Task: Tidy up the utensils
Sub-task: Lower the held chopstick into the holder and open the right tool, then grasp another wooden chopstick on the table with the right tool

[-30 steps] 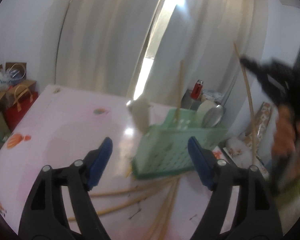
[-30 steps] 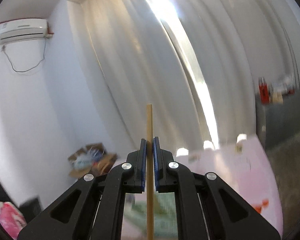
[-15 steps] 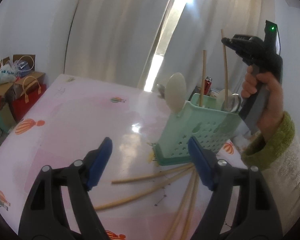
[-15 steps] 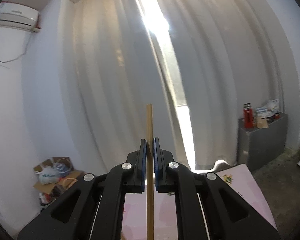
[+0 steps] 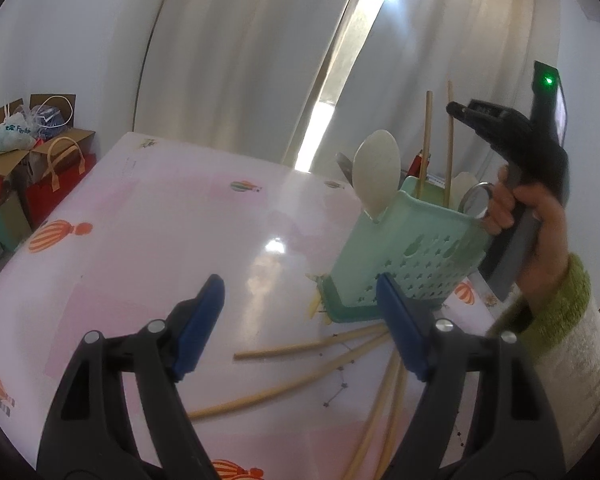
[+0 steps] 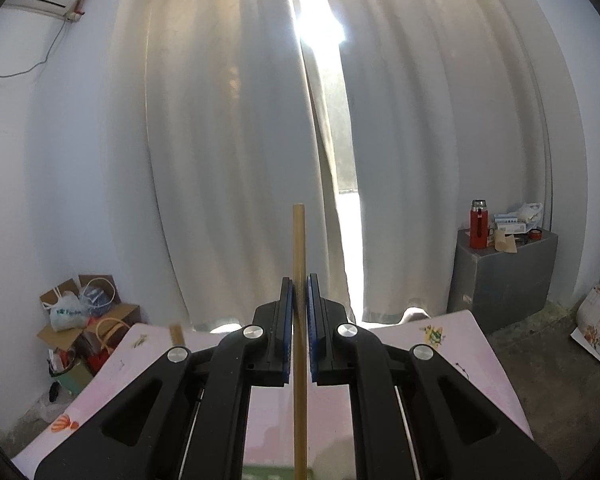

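Right gripper [image 6: 299, 320] pinches chopstick [image 6: 299, 264]; now moved over green basket [image 5: 404, 256], stick tip going in; left gripper [image 5: 300, 320] wide open, empty; more sticks [image 5: 300, 350] wait on table [image 5: 160, 240].

The left gripper [image 5: 300, 320] is built from two matte black plastic arms with long slotted cut-outs, each arm carrying a pair of round silver screw heads and ending in a flat blue pad. The right gripper [image 6: 299, 328] has the same black moulded frame, four silver screws across its arms and ribbed blue pads. Seen from the left wrist, its body is a black pistol-shaped housing with a grey handle and a small green light on top. The person's right hand [image 5: 536, 216] comes out of a cream knitted sleeve [image 5: 572, 364] with a fuzzy green cuff.
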`<state>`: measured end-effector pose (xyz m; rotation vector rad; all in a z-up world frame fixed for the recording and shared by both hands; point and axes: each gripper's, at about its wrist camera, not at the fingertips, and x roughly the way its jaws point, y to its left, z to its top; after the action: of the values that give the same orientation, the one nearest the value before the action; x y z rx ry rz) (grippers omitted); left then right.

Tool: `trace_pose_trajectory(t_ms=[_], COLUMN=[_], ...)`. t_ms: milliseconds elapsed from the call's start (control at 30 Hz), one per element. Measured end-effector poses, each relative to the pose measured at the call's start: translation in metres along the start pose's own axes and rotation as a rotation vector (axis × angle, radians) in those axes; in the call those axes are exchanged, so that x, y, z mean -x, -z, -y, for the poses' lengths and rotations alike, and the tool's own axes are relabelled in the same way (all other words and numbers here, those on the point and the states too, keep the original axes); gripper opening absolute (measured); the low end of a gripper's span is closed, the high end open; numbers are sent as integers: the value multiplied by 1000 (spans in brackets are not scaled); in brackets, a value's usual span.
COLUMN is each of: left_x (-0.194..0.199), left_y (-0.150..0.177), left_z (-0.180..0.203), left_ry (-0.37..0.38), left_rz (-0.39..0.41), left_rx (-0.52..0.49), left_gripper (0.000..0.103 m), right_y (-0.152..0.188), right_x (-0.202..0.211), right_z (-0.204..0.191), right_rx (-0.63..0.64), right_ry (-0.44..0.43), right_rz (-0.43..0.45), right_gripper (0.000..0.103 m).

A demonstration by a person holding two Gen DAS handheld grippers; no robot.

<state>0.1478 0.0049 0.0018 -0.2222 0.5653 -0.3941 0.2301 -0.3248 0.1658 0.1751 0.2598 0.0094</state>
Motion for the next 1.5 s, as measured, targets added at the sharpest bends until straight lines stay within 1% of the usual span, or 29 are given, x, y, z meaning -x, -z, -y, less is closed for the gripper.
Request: trace_pose_trajectory(t_ms=[133,167,233,267,300,367,400,533,633,733,767,800,833,900,933,1033,1100,1200,1300,1433,1500], left_x=[2,3,5,7,8,12,14,25,30,30,28,26,25,22,21,23,27,32,34,34,34], left_y=[2,3,4,5,7,10,12,19,24,31,33,36,40,47,50,60,63,68,72,74,75], left_z=[0,0,0,0,0,1,1,2,4,5,6,6,6,3,1,-6,-9,-10,-10,-10,-8], left_ry=[-6,-11,-19,-24,-30,-44,-51,-75,-99,-143,-156,-176,-191,-215,-225,-243,-252,-265,-267,-259,-255], left_rz=[-13,-17,-22,-24,-30,-40,-43,-50,-66,-105,-121,-145,-165,-208,-223,-255,-259,-255,-262,-271,-271], left_rx=[7,7,5,4,3,1,-1,-1,-2,-16,-25,-38,-49,-62,-59,-46,-45,-53,-59,-63,-68], left_gripper=[74,74,74,74,74,75,76,79,81,83,83,83,83,83,83,83,83,83,83,83,83], right_y=[10,14,21,27,31,36,38,44,58,85,101,109,124,143,156,177,185,188,193,193,192], right_x=[20,25,34,42,48,67,79,113,137,149,152,153,155,154,152,144,136,123,110,100,95], right_z=[4,4,4,4,3,7,10,26,42,55,57,58,58,53,47,27,13,-3,-12,-20,-24], right_rx=[-2,8,40,68,81,96,97,45,-26,-101,-122,-133,-155,-184,-193,-168,-157,-133,-109,-101,-87], right_ry=[-48,-72,-89,-95,-98,-103,-101,-100,-117,-133,-132,-127,-126,-147,-164,-171,-187,-190,-160,-132,-112], right_rz=[-43,-68,-112,-138,-149,-150,-147,-166,-224,-349,-419,-454,-512,-594,-649,-737,-771,-783,-789,-778,-775], right_gripper=[7,8,10,19,30,40,43,47,50,50,50,50,50,50,50,50,46,42,37,34,30])
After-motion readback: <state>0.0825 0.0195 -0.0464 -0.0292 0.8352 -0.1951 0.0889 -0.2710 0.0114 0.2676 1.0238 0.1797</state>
